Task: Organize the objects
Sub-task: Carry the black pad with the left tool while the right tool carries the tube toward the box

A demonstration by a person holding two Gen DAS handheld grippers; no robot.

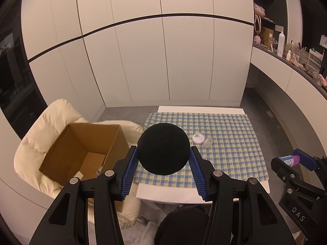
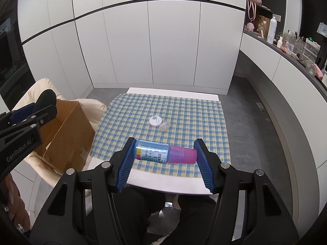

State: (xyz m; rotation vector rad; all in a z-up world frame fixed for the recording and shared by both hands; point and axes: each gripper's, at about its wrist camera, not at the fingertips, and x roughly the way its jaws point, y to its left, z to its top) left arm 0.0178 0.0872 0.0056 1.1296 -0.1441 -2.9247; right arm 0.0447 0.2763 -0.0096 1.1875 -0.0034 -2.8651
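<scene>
Left hand-held gripper clamping black disc, right hand-held gripper grasping blue bottle with pink cap, above checked desk, cardboard box beside.

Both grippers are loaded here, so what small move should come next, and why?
Probably carry the left gripper leftward over the open cardboard box and let go there. Its pads are clamped on the black disc, which hangs above the table's left edge, beside the box. The right gripper holds a bottle and can follow.
</scene>
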